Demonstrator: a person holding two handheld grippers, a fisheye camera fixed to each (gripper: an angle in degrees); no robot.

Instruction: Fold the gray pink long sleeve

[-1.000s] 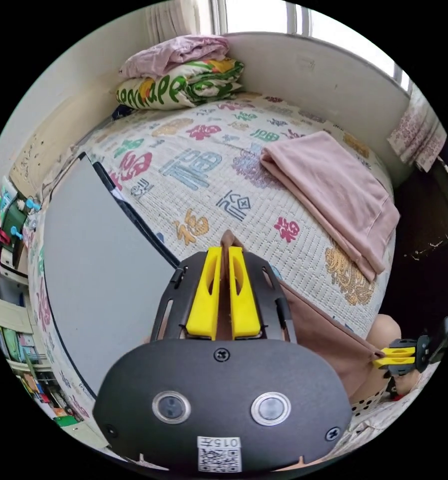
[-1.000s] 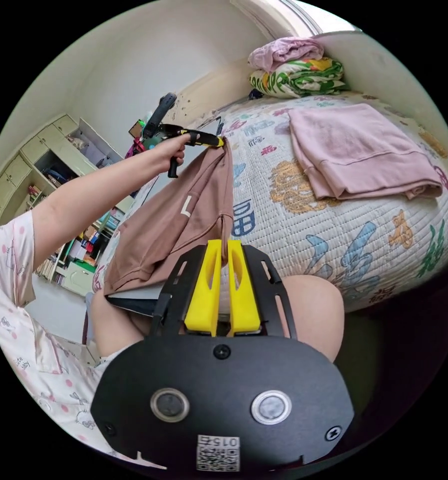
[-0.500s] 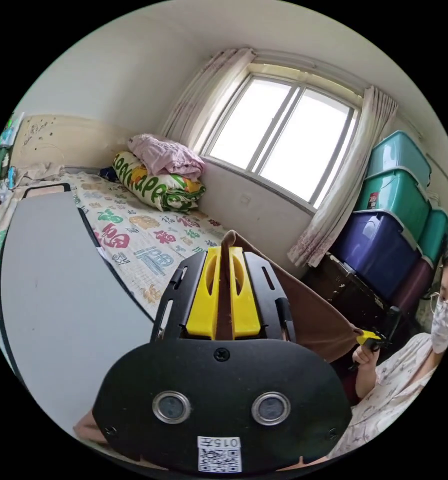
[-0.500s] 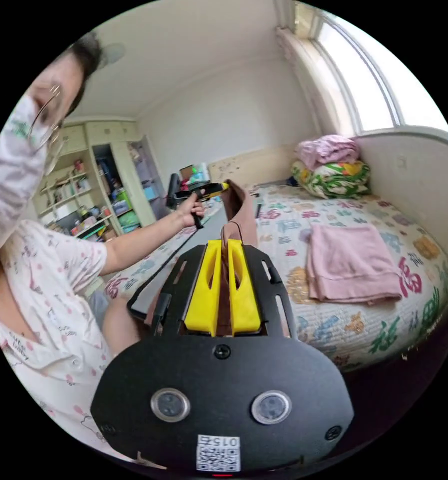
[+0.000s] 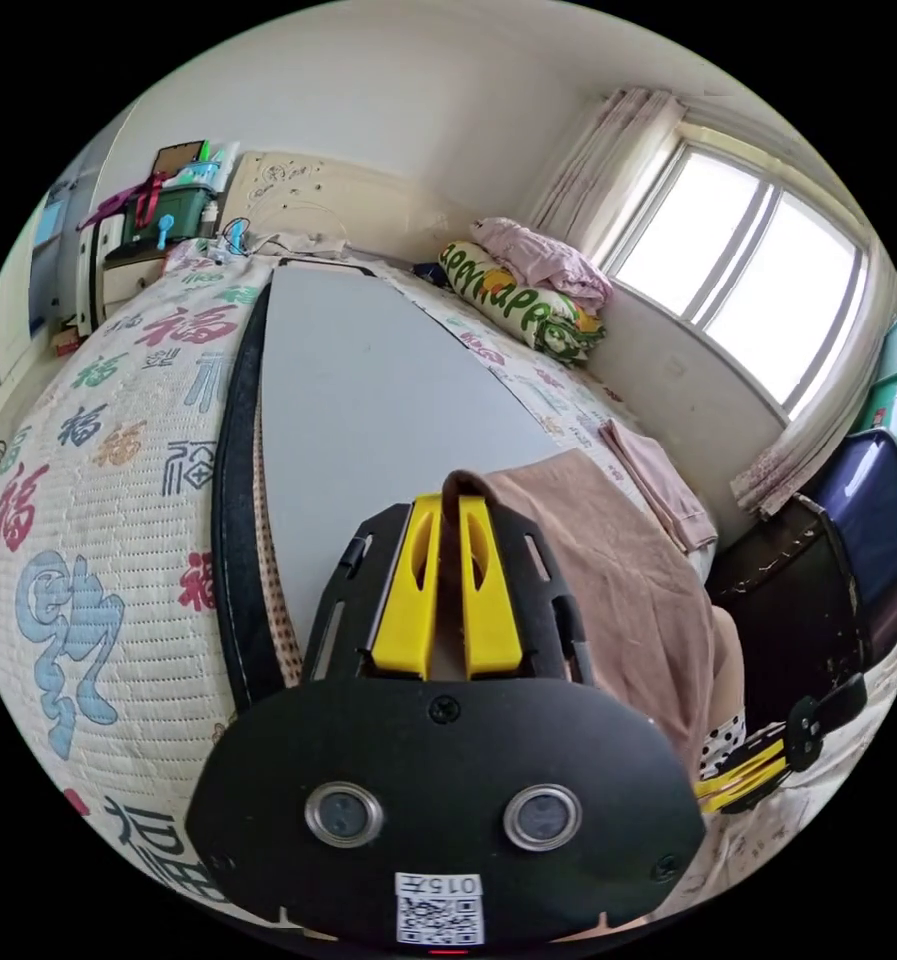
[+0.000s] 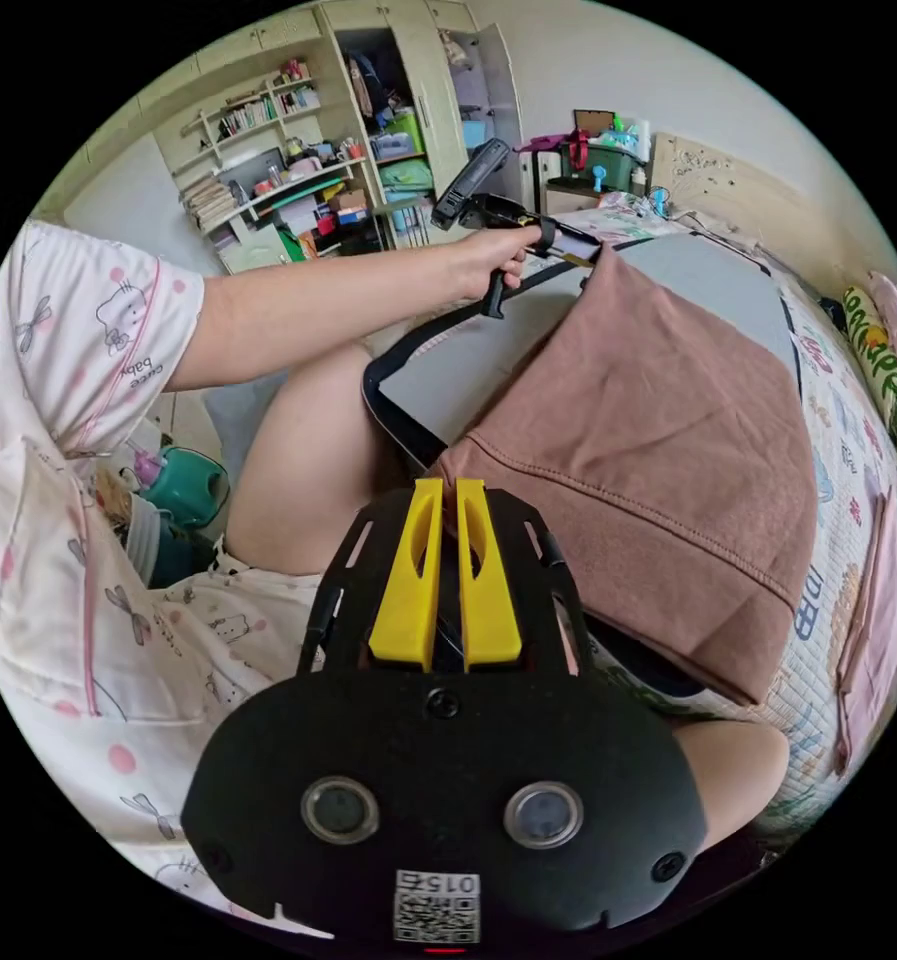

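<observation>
The garment [image 5: 618, 560] is a brownish-pink piece stretched out flat between both grippers. My left gripper [image 5: 448, 505] is shut on one upper corner, with fabric pinched between its yellow jaws. From there the cloth drapes rightward over the near end of a grey board [image 5: 368, 390]. In the right gripper view the garment [image 6: 668, 420] spreads wide over the grey board [image 6: 448, 370] and the person's knee. My right gripper [image 6: 446, 492] is shut on its near hem corner, held just at the tips. The left gripper [image 6: 568, 250] holds the far corner in a hand [image 6: 498, 265].
The board lies on a bed with a printed quilt [image 5: 98, 480]. A folded pink garment [image 5: 658, 480] rests on the quilt, with stacked bedding [image 5: 523, 300] by the window. Storage bins [image 5: 888, 510] stand at the right. The right gripper [image 5: 743, 775] shows low right. Shelves [image 6: 268, 190] stand behind the person.
Both hands have come down and spread apart. The garment, held up bunched in the air before, now lies stretched over the board's near end. Both cameras swung with the hands.
</observation>
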